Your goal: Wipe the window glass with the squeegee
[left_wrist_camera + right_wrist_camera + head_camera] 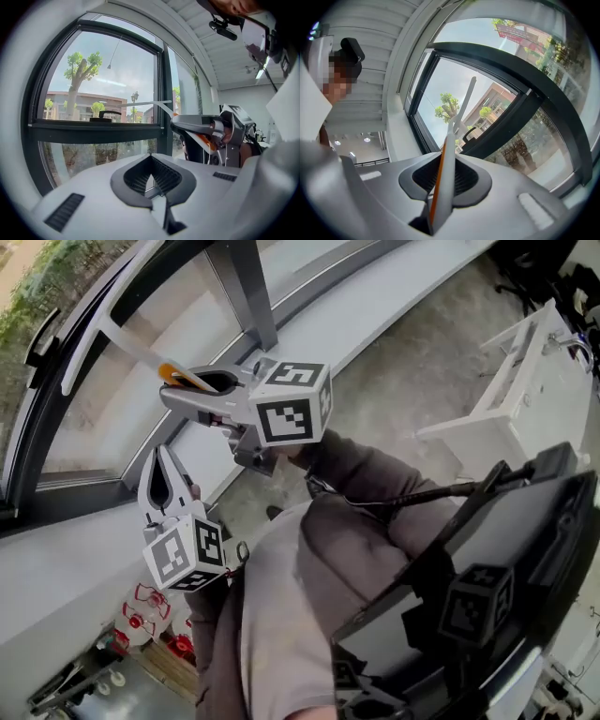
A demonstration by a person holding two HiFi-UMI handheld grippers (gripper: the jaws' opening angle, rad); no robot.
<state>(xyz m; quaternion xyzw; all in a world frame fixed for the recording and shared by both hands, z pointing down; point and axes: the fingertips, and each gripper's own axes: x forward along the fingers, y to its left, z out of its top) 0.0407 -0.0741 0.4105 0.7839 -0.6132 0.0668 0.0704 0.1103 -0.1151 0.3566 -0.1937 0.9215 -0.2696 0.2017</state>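
wipe step in hand: r gripper [192, 382] pinches squeegee [131, 345] by handle, blade up at window glass [103, 413], contact w/ pane unconfirmed; l gripper [161, 479] pressed together, empty, held low; next move req. blade flat on glass, steady even pull.

Probably office or lab: big dark-framed window [98, 79], concrete floor [412, 371].
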